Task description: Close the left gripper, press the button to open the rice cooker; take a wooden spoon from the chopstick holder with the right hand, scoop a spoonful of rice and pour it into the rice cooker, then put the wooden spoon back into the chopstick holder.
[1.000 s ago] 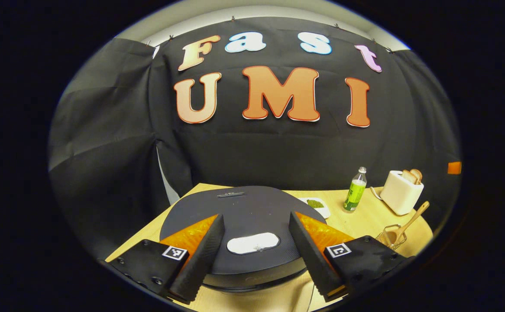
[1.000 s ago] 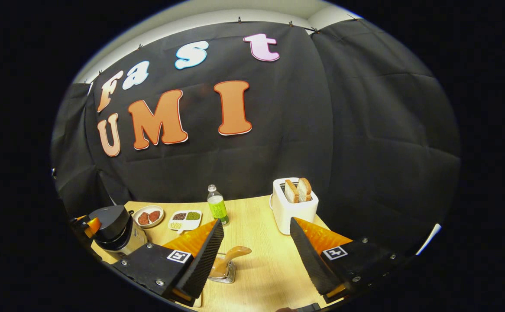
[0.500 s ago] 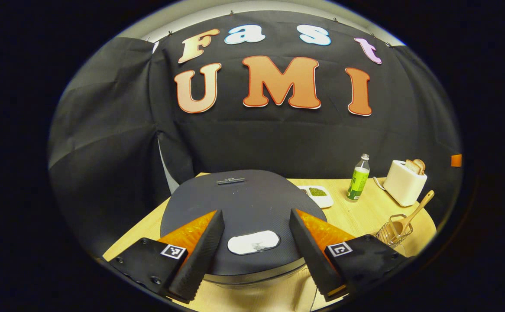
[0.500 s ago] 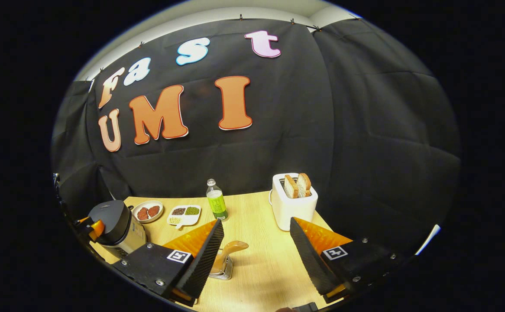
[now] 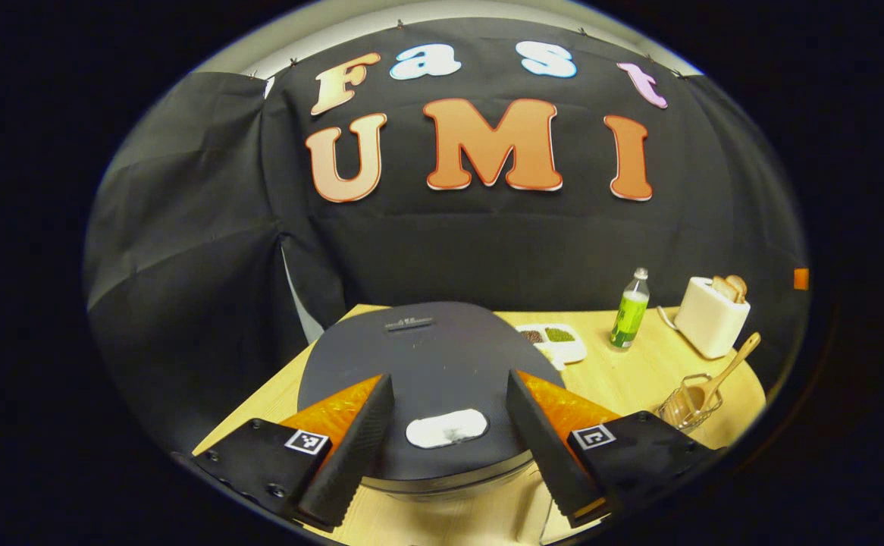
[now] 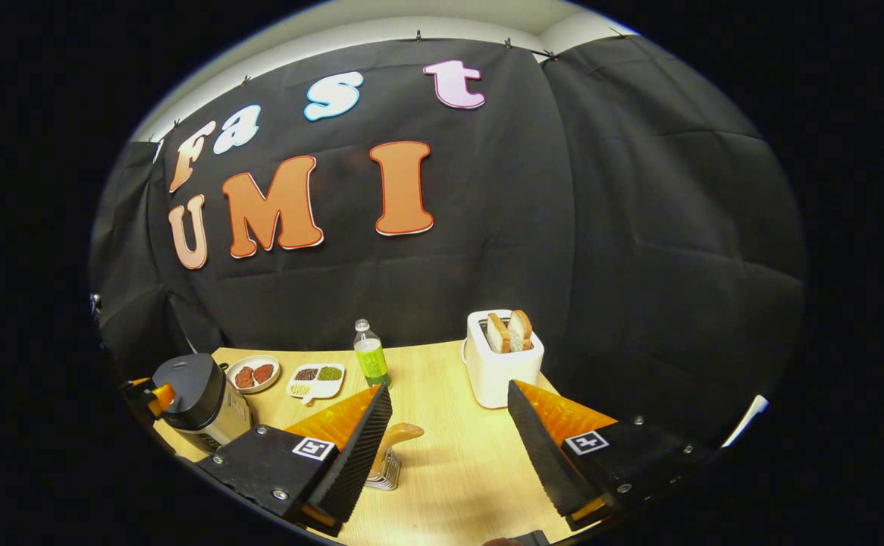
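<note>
my left claw (image 5: 449,447) hangs released, fingers straddling the pale oval button (image 5: 446,429) on the rice cooker (image 5: 419,364), lid down; it must clench before pressing. smooth dark domed lid. right claw (image 6: 449,447) released above the surface (image 6: 457,478), near the wooden spoon (image 6: 390,438) leaning in the wire chopstick holder (image 6: 383,476).

The rice cooker (image 5: 419,364) has a dark grey lid with a fine woven texture and a pale oval button (image 5: 446,429), above a silvery body (image 6: 218,421). The table (image 6: 442,455) is light wood, the toaster (image 6: 496,364) cream-white with tan bread slices (image 6: 508,331), and the bottle (image 6: 371,355) clear with a lime-green label. The white divided dish (image 6: 316,379) holds green and brownish grains (hard to tell at this distance), and the wooden spoon (image 5: 726,371) is honey-brown in a wire holder (image 5: 688,400).
</note>
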`<state>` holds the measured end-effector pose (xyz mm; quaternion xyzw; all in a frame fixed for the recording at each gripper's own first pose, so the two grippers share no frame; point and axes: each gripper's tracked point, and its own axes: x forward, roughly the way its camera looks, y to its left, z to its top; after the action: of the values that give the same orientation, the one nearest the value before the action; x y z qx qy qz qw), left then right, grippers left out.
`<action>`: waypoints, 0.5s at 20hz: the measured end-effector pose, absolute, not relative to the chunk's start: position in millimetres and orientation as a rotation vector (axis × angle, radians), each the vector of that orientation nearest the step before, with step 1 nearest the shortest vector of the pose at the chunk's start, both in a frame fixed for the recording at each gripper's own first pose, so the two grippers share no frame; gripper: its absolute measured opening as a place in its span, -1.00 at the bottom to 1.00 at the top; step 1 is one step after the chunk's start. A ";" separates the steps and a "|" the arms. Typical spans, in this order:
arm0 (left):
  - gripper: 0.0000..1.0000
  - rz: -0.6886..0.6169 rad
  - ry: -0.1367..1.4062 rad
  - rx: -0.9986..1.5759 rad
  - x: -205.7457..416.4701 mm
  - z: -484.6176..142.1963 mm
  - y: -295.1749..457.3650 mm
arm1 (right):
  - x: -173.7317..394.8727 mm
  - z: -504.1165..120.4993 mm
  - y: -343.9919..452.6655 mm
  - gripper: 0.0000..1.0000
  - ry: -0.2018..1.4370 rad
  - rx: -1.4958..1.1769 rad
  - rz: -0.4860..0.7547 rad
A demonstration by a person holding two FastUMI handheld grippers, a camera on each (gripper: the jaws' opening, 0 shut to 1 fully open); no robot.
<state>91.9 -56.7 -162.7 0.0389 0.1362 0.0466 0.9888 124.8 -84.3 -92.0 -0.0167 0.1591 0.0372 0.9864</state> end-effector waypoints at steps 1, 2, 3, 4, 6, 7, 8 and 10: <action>0.86 0.088 0.250 0.074 92.3 -145.2 -58.1 | 123.6 -88.6 -85.1 0.89 0.317 -0.033 0.073; 0.99 0.088 0.232 0.077 92.2 -128.6 -57.2 | 123.5 -83.8 -85.2 0.89 0.311 -0.030 0.072; 0.99 0.091 0.214 0.081 93.1 -110.7 -55.2 | 124.0 -77.2 -85.4 0.89 0.301 -0.028 0.071; 1.00 0.094 0.200 0.076 92.5 -93.2 -53.8 | 124.1 -70.7 -85.2 0.89 0.289 -0.030 0.070; 1.00 0.066 0.166 0.028 88.8 -52.8 -60.6 | 124.5 -58.2 -87.2 0.89 0.273 -0.048 0.065; 0.99 0.063 0.146 0.018 85.1 -32.1 -59.3 | 124.5 -51.5 -88.1 0.89 0.264 -0.059 0.061; 0.93 0.064 0.117 0.016 82.2 -10.0 -58.1 | 124.1 -42.3 -88.0 0.89 0.248 -0.073 0.062; 0.87 0.080 0.069 0.035 72.2 28.9 -52.2 | 122.4 -21.8 -87.0 0.89 0.213 -0.103 0.067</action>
<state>72.2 -52.2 28.9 0.0175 0.0346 0.0398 0.9985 122.4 -87.0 -21.8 -0.0513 0.1062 0.0332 0.9925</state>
